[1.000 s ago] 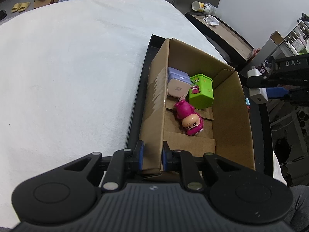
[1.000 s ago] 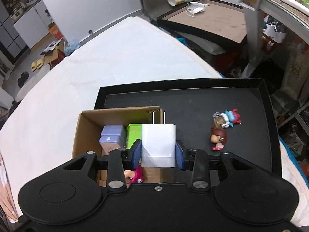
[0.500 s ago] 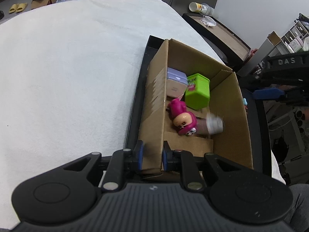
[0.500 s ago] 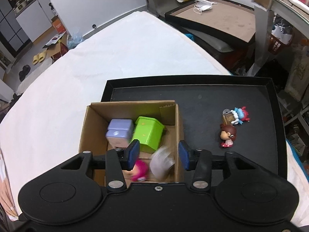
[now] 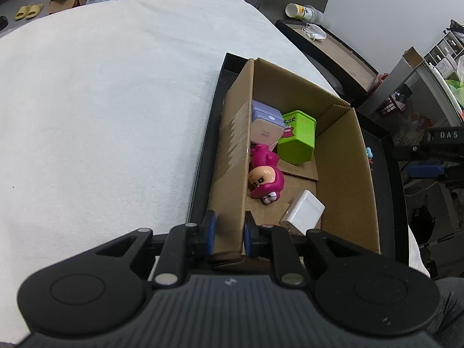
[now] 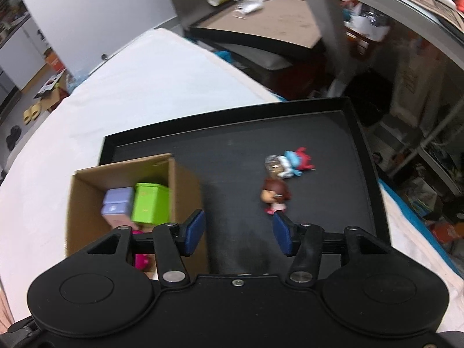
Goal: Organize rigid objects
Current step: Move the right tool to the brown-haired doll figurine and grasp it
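— While your left gripper (image 5: 227, 230) pinches the box (image 5: 232, 156) wall, where's the charger (image 5: 303, 212)?
— Inside, near corner. Your right gripper (image 6: 238, 233) gapes wide above bare tray (image 6: 232, 145), 2 figurines (image 6: 275, 192) just ahead.

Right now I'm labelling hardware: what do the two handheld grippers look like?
Both the left gripper and right gripper have matte black bodies, round side discs, silver pivot screws and blue finger pads. The left's top is ribbed grey.
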